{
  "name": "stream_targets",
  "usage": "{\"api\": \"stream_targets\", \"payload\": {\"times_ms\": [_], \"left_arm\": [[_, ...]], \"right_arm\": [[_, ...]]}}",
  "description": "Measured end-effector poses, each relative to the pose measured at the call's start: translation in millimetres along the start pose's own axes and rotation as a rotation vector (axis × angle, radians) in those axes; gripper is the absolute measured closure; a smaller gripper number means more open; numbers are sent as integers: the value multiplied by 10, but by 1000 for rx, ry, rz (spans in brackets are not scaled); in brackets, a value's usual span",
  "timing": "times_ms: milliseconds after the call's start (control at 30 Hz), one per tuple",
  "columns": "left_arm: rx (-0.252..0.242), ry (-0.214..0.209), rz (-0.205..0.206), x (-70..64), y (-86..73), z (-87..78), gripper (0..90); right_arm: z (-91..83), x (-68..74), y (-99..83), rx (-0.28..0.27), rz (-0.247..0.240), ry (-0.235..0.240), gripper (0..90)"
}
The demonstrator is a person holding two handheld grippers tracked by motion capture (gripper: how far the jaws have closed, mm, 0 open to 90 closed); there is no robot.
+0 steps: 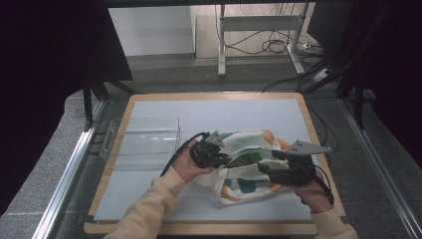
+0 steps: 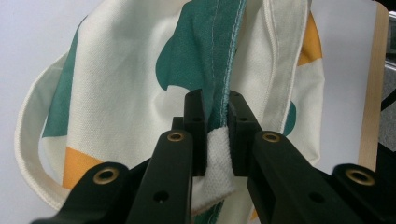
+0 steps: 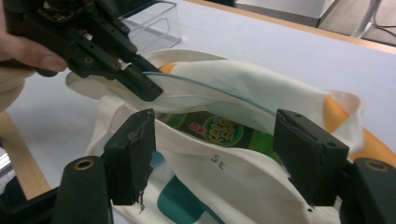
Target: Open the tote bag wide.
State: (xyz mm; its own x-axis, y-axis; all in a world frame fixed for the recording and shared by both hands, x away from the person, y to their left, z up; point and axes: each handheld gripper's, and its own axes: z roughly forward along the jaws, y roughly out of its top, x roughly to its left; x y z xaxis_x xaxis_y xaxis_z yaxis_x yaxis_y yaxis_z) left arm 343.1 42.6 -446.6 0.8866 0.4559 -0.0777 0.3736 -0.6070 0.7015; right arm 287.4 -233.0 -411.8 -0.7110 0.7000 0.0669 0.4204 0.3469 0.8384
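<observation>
Fabric of a tote bag (image 1: 246,164) is seen on the white mat (image 1: 149,194) in the high view. In the left gripper view, its hem is pinched by the left gripper (image 2: 215,126). In the right gripper view, the right gripper (image 3: 215,156) is held spread before a green packet (image 3: 219,128) inside.

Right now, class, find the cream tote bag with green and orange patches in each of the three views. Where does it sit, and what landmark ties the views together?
High view: tote bag at lower centre, between both grippers.
Left gripper view: tote bag across the middle, its green-stitched rim pinched in the jaws.
Right gripper view: tote bag at centre, mouth open, a green packet inside.
Shared landmark: the left gripper on the rim.
</observation>
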Motion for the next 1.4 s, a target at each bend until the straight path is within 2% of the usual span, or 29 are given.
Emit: {"api": "stream_targets", "payload": {"times_ms": [167, 267, 567, 600, 667, 767, 867, 1067, 1167, 1200, 1233, 1267, 1333, 1367, 1400], "left_arm": [[-1, -2, -4, 3, 1, 4, 819], [-3, -1, -2, 6, 1, 1, 819], [-4, -3, -7, 3, 0, 7, 819], [-3, -2, -8, 1, 0, 7, 818], [8, 1, 5, 10, 1, -1, 818], [-2, 1, -4, 1, -1, 5, 818], [-3, 3, -5, 0, -1, 9, 819], [-6, 5, -3, 9, 1, 11, 818], [-7, 5, -13, 9, 0, 12, 818], [-9, 7, -8, 23, 1, 10, 818], [-9, 7, -8, 23, 1, 10, 818], [-10, 12, -18, 26, 0, 7, 818], [-10, 14, -17, 29, 0, 5, 819], [-9, 15, -17, 32, 0, 2, 819], [-14, 19, -15, 38, 0, 3, 820]], "right_arm": [[103, 75, 28, 29, -25, 29, 316], [208, 125, 39, 56, -45, 66, 316], [440, 225, 69, 115, -88, 86, 324], [488, 238, 68, 129, -91, 99, 327], [536, 242, 59, 145, -98, 96, 332], [575, 242, 41, 162, -104, 89, 343], [629, 242, -7, 201, -120, 73, 375], [683, 241, -68, 238, -169, 52, 447], [690, 249, -81, 249, -173, 40, 480], [692, 242, -88, 253, -181, 31, 530], [692, 242, -88, 253, -181, 31, 530], [692, 235, -92, 257, -172, 31, 599], [691, 222, -94, 265, -160, 37, 677], [691, 222, -94, 265, -160, 37, 677], [695, 203, -97, 280, -147, 47, 738]]}}
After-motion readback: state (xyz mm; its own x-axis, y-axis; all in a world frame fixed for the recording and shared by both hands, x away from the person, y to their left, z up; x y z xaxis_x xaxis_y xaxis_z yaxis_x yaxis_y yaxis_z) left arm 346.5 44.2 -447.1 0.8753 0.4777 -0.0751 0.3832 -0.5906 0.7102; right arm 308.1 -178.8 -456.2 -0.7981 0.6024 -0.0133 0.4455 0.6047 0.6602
